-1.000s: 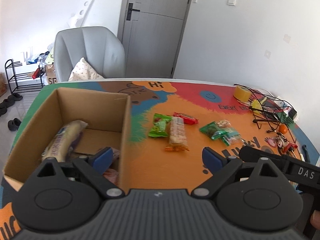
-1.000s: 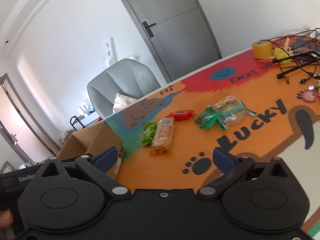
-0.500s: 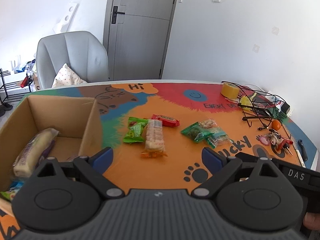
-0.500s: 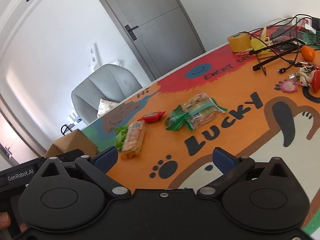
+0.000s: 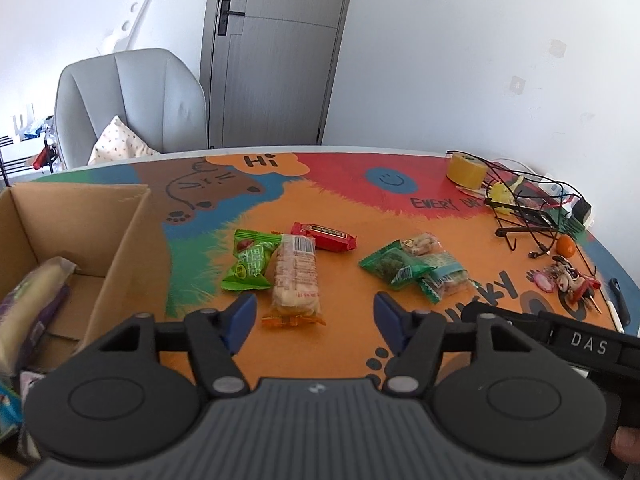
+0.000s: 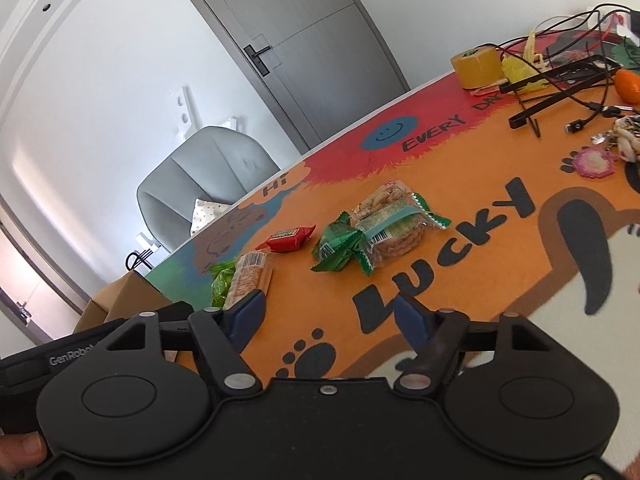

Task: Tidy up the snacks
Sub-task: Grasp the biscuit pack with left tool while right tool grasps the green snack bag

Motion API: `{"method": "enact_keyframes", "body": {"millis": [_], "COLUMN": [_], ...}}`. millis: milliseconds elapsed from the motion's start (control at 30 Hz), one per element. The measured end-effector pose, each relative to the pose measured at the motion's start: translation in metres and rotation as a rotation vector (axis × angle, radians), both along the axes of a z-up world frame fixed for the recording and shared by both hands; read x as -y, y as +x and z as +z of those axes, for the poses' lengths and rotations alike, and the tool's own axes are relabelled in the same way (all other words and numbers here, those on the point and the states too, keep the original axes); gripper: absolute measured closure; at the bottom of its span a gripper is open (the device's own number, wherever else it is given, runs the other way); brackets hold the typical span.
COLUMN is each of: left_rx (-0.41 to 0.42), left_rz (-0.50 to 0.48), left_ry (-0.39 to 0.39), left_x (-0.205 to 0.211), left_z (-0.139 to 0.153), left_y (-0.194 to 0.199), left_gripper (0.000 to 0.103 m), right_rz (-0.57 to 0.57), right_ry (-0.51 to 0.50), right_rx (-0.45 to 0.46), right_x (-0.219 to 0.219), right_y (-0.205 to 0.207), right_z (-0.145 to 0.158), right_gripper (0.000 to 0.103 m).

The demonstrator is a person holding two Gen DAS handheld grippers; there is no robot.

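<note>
Change: since the earlier frames both tools have swung away from the cardboard box (image 5: pixel 120 240) toward the loose snacks, and each pair of blue pads now stands closer together than before.
Left gripper (image 5: pixel 312 316): released, nothing between its pads; it hovers above the mat with the cracker pack (image 5: pixel 296 276) just ahead of its fingertips.
Right gripper (image 6: pixel 330 318): released and holding nothing; the green-wrapped biscuit packs (image 6: pixel 376 232) lie ahead of it, well apart.
Other snacks: a light green candy bag (image 5: pixel 250 266) touches the cracker pack on its left; a red bar (image 5: pixel 326 236) lies just beyond it.
Box: to the left of the left tool, open-topped, with wrapped snacks already inside.
Surface: a table under a cartoon mat (image 5: pixel 348 208), orange in front of the tools, red and blue farther off, lettered "Hi" and "LUCKY".
Far right of tools: a tape roll (image 5: pixel 466 170), tangled black cables (image 5: pixel 524 216) and a small orange fruit (image 5: pixel 566 246).
Room: beyond the table stand a grey chair (image 5: pixel 132 100) with a spotted cushion, a grey door (image 5: pixel 276 52) and white walls.
</note>
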State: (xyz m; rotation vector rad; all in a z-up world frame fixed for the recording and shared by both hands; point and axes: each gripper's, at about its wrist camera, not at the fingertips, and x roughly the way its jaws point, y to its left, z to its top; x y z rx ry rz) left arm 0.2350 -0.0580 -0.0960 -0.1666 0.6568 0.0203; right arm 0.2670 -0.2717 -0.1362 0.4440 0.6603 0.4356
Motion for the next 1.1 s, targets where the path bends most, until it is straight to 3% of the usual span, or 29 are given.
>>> {"method": "enact_keyframes", "body": {"millis": [200, 500, 1033, 1100], "left_rx": [-0.024, -0.051, -0.129, -0.131], "left_rz": [0.003, 0.014, 0.036, 0.034], "left_ry": [-0.016, -0.033, -0.001, 0.017], "left_x": [-0.004, -0.007, -0.006, -0.004], "left_z": [-0.009, -0.018, -0.052, -0.053], "left_y": [0.021, 0.057, 0.096, 0.096], "left_gripper": [0.052, 0.061, 0.063, 0.063], "right_rz": [-0.01, 0.021, 0.082, 0.11], "right_ry": [0.016, -0.02, -0.106, -0.125], "right_rx": [-0.024, -0.008, 0.0, -0.023], "right_x": [0.0, -0.019, -0.054, -0.059], "right_y": [0.024, 0.063, 0.103, 0.104], "right_z": [-0.005, 0.003, -0.009, -0.013], "right_gripper": [0.05, 0.051, 0.051, 0.061]}}
